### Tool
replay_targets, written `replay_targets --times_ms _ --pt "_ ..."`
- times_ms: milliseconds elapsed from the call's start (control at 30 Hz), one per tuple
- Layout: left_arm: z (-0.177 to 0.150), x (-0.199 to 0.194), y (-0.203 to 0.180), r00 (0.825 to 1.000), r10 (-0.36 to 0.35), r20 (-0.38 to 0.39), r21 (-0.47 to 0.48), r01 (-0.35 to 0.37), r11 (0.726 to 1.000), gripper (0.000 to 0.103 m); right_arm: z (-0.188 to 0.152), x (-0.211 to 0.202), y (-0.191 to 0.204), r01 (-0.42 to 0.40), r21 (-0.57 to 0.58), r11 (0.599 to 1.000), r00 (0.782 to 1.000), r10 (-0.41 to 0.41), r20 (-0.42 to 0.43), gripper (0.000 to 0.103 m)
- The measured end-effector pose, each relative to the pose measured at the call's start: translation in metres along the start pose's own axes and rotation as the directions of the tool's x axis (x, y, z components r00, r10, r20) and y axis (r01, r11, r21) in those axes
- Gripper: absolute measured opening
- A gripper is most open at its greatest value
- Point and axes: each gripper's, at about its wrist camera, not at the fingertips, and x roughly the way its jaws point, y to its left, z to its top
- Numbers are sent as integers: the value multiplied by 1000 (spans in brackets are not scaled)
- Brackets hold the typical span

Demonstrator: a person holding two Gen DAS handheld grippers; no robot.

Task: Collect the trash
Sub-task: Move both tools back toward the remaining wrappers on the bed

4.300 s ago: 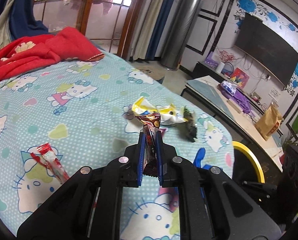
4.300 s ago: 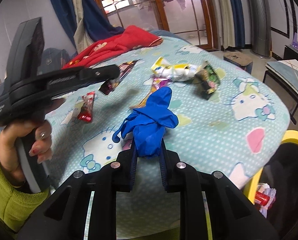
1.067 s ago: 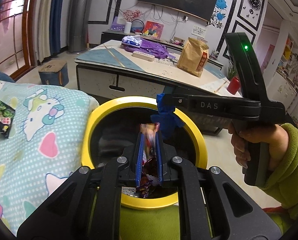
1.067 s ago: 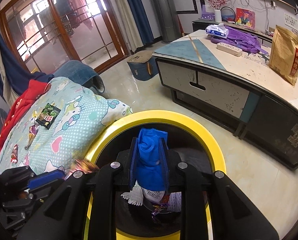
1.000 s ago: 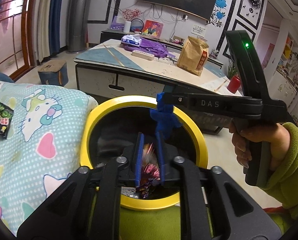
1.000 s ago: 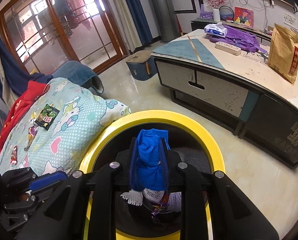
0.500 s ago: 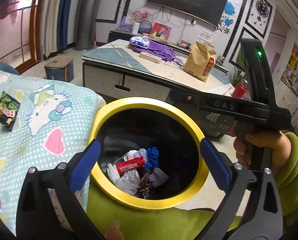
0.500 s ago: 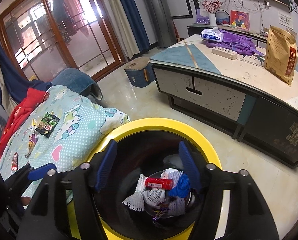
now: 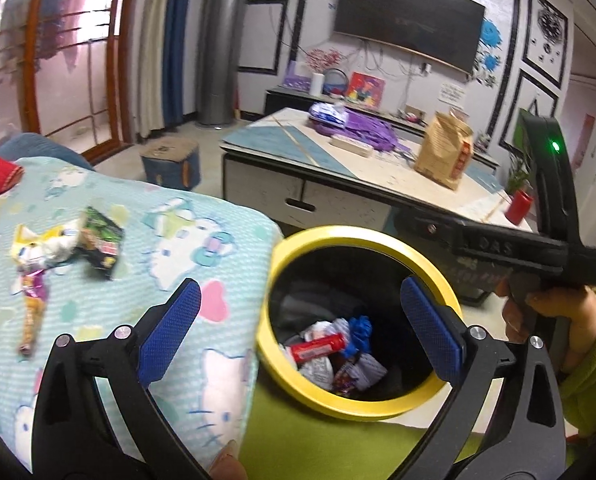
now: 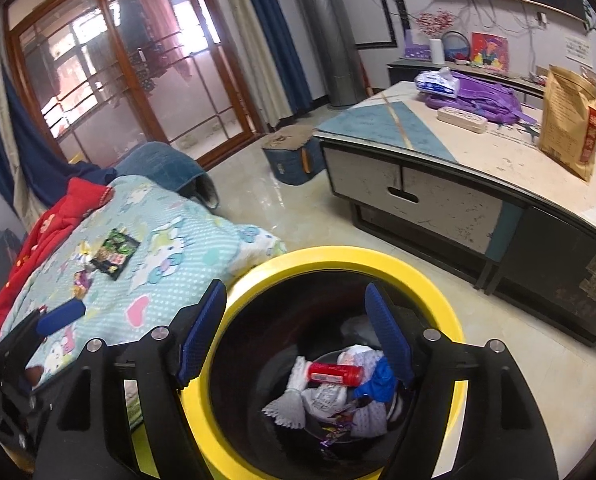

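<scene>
Hovering, left gripper [image 9: 299,322]: spread as wide as it goes, blue pads well apart, nothing between them, over the near edge of the bin.
Right gripper [image 10: 294,330]: jaws just been opening, now wide apart and empty, straddling the bin's mouth; also seen from the side in the left wrist view [image 9: 497,246], held by a hand [image 9: 553,320] in a green sleeve.
Bin [image 9: 329,236]: yellow rim, black inside, standing right against the bed.
In the bin: blue glove [image 9: 359,332], red wrapper [image 9: 317,347], white crumpled paper, a dark foil wrapper at the bottom.
Still on the bed [image 9: 226,232]: green-and-black snack packet [image 9: 102,240], yellow-and-white wrapper [image 9: 44,246] touching it, purple-orange candy wrapper [image 9: 32,304] just below.
Writing: "DAS" embossed on the right gripper's body, pretty blurred. Print on the packets too small to read.
Worktop [image 10: 497,156]: brown paper bag [image 10: 571,120] with a red label, text unreadable.
</scene>
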Motion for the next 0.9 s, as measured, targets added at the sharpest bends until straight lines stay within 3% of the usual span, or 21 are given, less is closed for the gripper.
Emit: replay_targets --times_ms 367,900 --pt "6 -30 32 993 98 71 -71 -93 993 92 -2 -11 37 -55 -63 997 997 59 57 70" --pt "8 -71 87 963 240 125 -211 -211 954 92 -7 -12 95 -114 -177 978 990 127 64 70"
